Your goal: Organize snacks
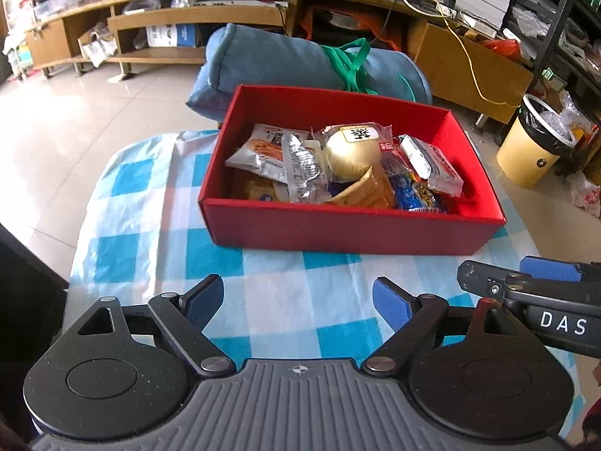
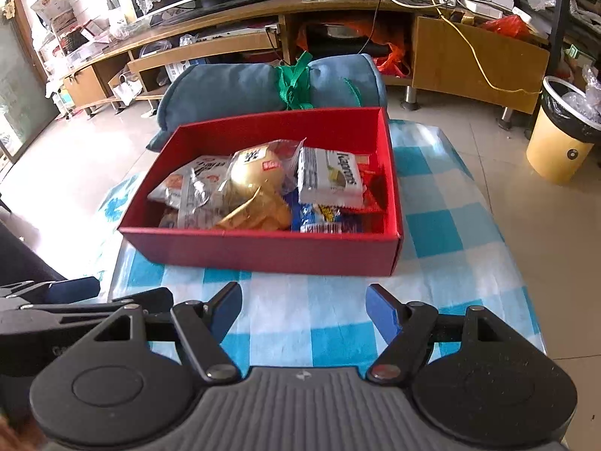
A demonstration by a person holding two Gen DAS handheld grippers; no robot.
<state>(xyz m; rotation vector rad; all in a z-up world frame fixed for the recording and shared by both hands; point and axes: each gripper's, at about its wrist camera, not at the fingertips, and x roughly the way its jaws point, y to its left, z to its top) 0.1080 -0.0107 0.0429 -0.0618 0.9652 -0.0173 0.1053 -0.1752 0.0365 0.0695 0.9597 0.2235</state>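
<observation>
A red box (image 1: 338,229) (image 2: 263,251) sits on a blue-and-white checked cloth (image 1: 157,225) (image 2: 450,225). Several wrapped snacks lie in it: a gold ball-shaped one (image 1: 347,154) (image 2: 255,174), a white wafer pack (image 2: 330,180), an orange pack (image 1: 368,191) (image 2: 255,214). My left gripper (image 1: 298,300) is open and empty, a little in front of the box. My right gripper (image 2: 304,308) is open and empty, also in front of the box. The right gripper shows in the left wrist view at the right (image 1: 526,282).
A rolled blue cushion (image 1: 281,60) (image 2: 244,86) lies behind the box. A yellow bin (image 1: 533,150) (image 2: 563,139) stands at the right. A long wooden TV bench (image 1: 225,11) (image 2: 450,45) runs along the back.
</observation>
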